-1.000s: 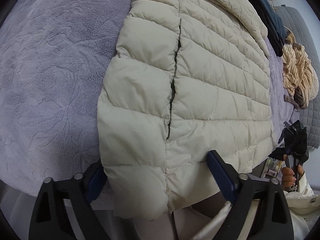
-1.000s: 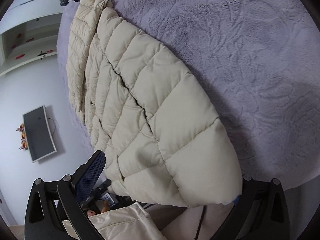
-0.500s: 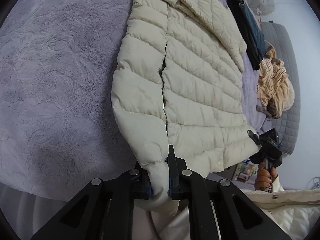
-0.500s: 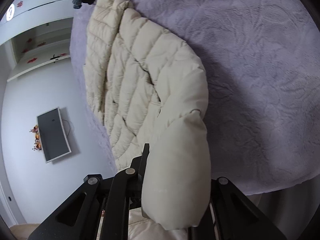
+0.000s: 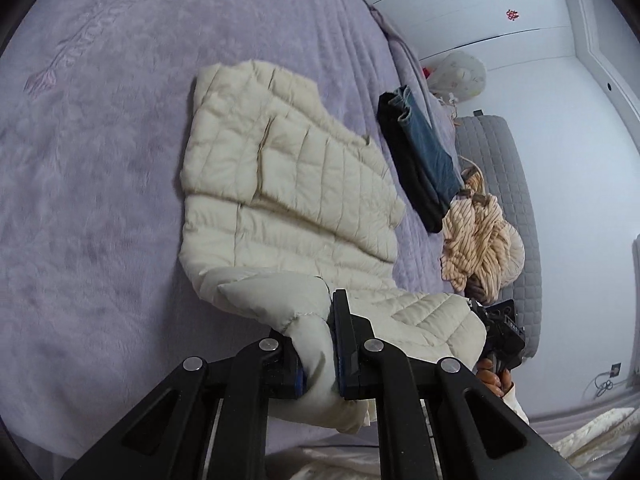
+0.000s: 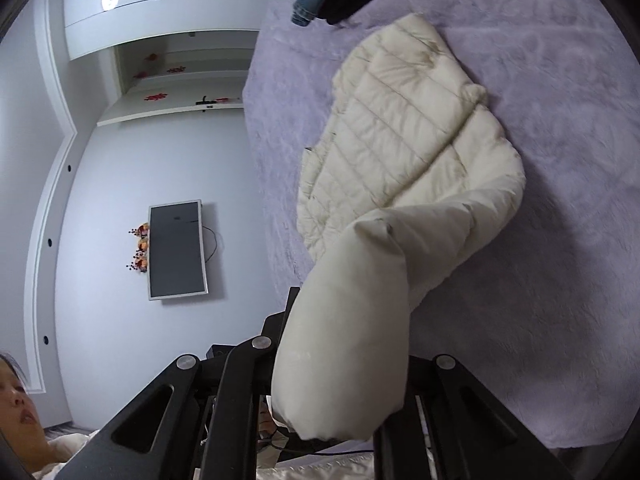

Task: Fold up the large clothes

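On lilac bedspread (image 5: 100, 200), cream jacket (image 5: 288, 200)

Jacket (image 5: 288, 184) on bed (image 5: 100, 200); jeans (image 5: 420, 148) right of jacket.

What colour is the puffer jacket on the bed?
Cream, quilted puffer jacket; the left wrist view shows it best.

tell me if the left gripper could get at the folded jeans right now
Probably not as things stand. The left gripper is shut on the cream jacket's hem, and the jeans lie beyond the jacket, across the bed. It would have to let go first.
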A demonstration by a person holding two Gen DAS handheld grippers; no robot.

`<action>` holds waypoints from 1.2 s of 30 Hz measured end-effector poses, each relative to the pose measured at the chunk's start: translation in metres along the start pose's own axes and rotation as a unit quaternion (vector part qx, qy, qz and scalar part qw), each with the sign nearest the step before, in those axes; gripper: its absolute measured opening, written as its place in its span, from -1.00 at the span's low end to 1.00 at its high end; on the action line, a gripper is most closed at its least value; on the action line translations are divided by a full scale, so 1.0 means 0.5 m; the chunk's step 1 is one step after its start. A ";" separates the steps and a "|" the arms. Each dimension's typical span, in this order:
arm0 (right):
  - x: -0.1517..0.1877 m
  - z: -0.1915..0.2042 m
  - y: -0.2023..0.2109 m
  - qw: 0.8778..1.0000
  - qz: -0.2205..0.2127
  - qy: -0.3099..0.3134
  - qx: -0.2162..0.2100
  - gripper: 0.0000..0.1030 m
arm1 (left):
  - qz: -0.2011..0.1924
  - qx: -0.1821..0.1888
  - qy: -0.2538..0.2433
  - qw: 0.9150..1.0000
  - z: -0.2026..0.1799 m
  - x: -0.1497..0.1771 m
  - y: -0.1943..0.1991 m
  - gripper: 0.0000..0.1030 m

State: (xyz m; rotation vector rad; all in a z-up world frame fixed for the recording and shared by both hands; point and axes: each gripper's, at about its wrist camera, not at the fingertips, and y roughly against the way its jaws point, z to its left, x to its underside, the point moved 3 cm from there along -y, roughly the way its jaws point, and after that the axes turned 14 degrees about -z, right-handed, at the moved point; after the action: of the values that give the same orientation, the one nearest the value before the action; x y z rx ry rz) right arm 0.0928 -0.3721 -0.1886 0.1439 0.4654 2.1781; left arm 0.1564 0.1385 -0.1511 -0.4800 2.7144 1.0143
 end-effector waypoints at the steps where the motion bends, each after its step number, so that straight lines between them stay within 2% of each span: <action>1: -0.015 0.015 -0.011 1.000 0.000 0.008 -0.004 -0.72 | -0.008 0.001 -0.006 1.000 -0.011 -0.019 -0.010 -0.76; 9: -0.151 0.085 -0.123 0.999 -0.001 0.043 -0.015 -0.72 | -0.048 -0.018 -0.021 0.998 -0.016 -0.167 -0.100 -0.76; 15: -0.239 0.053 -0.231 0.999 -0.005 0.036 0.016 -0.72 | -0.048 -0.057 -0.032 0.997 0.025 -0.227 -0.204 -0.76; 21: -0.305 -0.026 -0.325 0.998 -0.007 0.017 0.058 -0.72 | -0.039 -0.094 -0.048 0.994 0.076 -0.251 -0.301 -0.76; 26: -0.331 -0.088 -0.381 0.997 -0.004 0.010 0.073 -0.72 | -0.036 -0.128 -0.078 0.988 0.108 -0.251 -0.365 -0.76; 30: -0.338 -0.115 -0.402 0.997 -0.014 0.004 0.077 -0.72 | -0.040 -0.136 -0.069 0.987 0.116 -0.252 -0.377 -0.75; 34: -0.340 -0.106 -0.406 0.996 -0.021 0.016 0.085 -0.71 | -0.040 -0.152 -0.075 0.985 0.094 -0.254 -0.354 -0.74; 36: -0.340 -0.091 -0.404 0.996 -0.021 0.028 0.086 -0.68 | -0.040 -0.164 -0.096 0.981 0.076 -0.253 -0.338 -0.48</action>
State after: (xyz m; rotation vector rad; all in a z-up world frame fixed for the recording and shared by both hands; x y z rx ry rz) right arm 0.3350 -0.4094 -0.2967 0.1669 0.6832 2.1043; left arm 0.3387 0.0724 -0.2423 -0.5098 2.3496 1.4141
